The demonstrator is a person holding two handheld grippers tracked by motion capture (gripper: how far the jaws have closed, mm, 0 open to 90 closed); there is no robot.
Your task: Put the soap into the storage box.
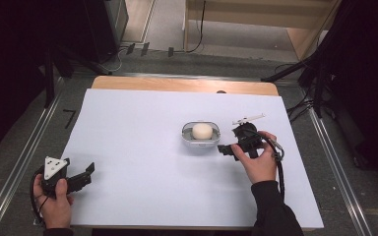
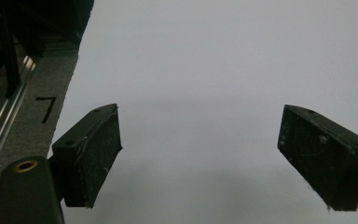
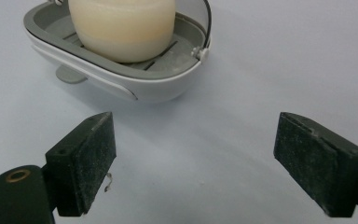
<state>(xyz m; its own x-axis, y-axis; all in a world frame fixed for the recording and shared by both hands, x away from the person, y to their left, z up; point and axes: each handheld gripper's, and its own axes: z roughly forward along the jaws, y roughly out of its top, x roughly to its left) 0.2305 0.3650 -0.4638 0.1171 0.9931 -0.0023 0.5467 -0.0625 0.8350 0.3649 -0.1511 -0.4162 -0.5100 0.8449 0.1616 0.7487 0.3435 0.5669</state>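
White soap [image 1: 202,131] sat in its dish [image 1: 187,137] right of bench centre; my right tongs [image 3: 193,161] gaped empty beside it, left tongs [image 2: 200,154] apart near the front-left corner.

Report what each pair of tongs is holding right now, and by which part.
Nothing is held. The right tongs stand open just short of the soap dish with its soap bar; the left tongs are open over the bare white table.
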